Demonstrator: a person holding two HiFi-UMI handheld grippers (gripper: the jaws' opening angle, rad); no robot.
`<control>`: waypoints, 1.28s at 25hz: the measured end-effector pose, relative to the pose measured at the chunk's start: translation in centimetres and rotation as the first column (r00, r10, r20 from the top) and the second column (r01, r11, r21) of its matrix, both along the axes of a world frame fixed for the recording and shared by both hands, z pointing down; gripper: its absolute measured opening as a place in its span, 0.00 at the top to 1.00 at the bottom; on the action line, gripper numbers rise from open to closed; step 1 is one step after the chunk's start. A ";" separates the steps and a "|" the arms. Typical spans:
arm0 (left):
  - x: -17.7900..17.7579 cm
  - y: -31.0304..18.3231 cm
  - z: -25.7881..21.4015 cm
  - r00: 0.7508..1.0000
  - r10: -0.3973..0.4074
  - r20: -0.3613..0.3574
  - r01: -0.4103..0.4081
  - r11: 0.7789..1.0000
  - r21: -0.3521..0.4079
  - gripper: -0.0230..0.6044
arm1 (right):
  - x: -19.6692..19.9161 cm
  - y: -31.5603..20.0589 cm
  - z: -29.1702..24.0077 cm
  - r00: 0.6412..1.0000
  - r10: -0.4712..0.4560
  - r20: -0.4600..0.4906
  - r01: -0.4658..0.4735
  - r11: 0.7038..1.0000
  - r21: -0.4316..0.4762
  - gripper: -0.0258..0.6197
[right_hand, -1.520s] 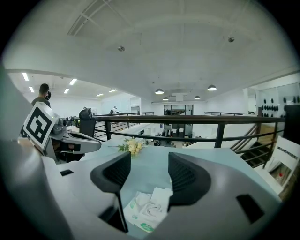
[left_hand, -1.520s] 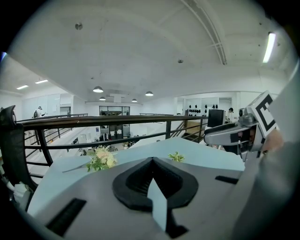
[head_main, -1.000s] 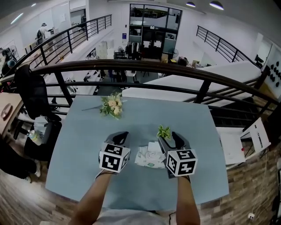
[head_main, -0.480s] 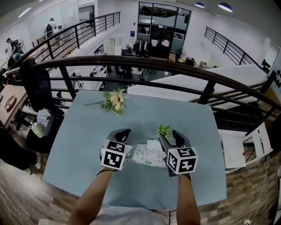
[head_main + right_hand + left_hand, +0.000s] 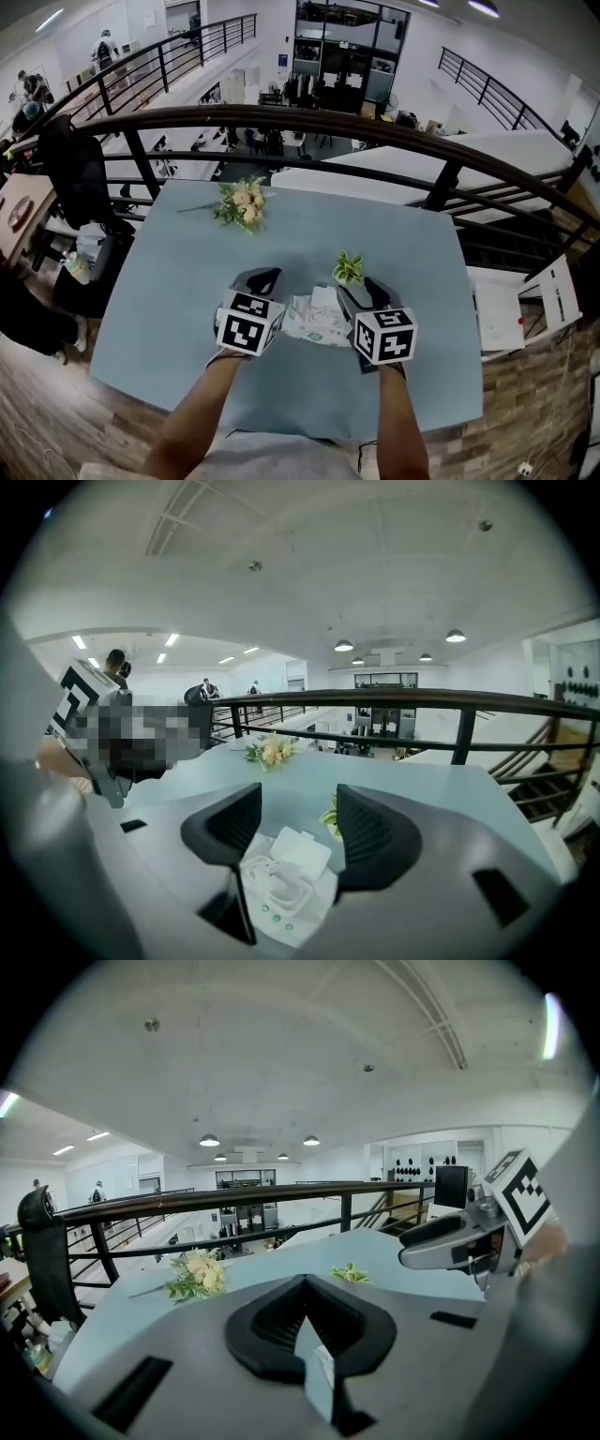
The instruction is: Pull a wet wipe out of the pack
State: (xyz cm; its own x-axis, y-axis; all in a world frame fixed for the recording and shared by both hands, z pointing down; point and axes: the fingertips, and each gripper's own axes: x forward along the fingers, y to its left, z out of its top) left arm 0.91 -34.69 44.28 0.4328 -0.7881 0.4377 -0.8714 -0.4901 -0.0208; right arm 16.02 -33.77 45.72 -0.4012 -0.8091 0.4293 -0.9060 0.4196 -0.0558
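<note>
Change: barely any movement noted | left gripper [image 5: 305, 1283]: closed, empty | right gripper [image 5: 298, 799]: spread, wet wipe pack [image 5: 286, 874] framed between fingers [image 5: 375, 836] | pull judged not yet begun

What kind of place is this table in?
Likely a mezzanine in an open office or lab: a railing runs behind the table, and stairs descend at the right.
</note>
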 end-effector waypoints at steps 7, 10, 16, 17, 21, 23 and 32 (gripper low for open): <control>1.0 0.5 0.5 1.000 0.007 -0.021 -0.008 1.000 -0.015 0.98 | -0.3 1.0 3.1 0.999 -0.038 -0.009 0.037 0.996 -0.080 0.57; 1.3 0.8 0.9 1.000 0.016 -0.010 -0.017 1.000 -0.023 0.98 | -0.5 1.5 4.3 0.999 -0.050 -0.013 0.049 0.993 -0.112 0.57; 1.3 1.3 2.0 1.000 0.018 -0.001 -0.018 0.999 -0.043 0.98 | -0.7 2.0 6.4 0.998 -0.068 -0.020 0.064 0.985 -0.161 0.57; 1.3 1.4 2.1 1.000 0.018 0.000 -0.018 0.999 -0.046 0.98 | -0.8 2.1 6.7 0.997 -0.071 -0.021 0.067 0.983 -0.169 0.57; 1.1 1.8 2.7 1.000 0.019 0.001 -0.019 0.998 -0.061 0.98 | -1.2 2.6 8.0 0.997 -0.076 -0.017 0.072 0.978 -0.197 0.57; 1.0 2.0 3.1 1.000 0.017 0.001 -0.017 0.997 -0.071 0.98 | -1.4 2.9 8.6 0.996 -0.082 -0.018 0.076 0.974 -0.212 0.58; 0.6 2.4 5.3 1.000 0.009 0.017 -0.007 0.994 -0.111 0.98 | -1.9 3.3 11.2 0.994 -0.104 -0.037 0.091 0.961 -0.260 0.62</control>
State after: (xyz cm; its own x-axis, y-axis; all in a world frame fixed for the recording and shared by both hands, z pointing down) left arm 1.49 -32.32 49.59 0.4306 -0.7306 0.5299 -0.8673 -0.4974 0.0189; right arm 14.16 -30.43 56.88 -0.4456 -0.6268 0.6392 -0.8657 0.4835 -0.1294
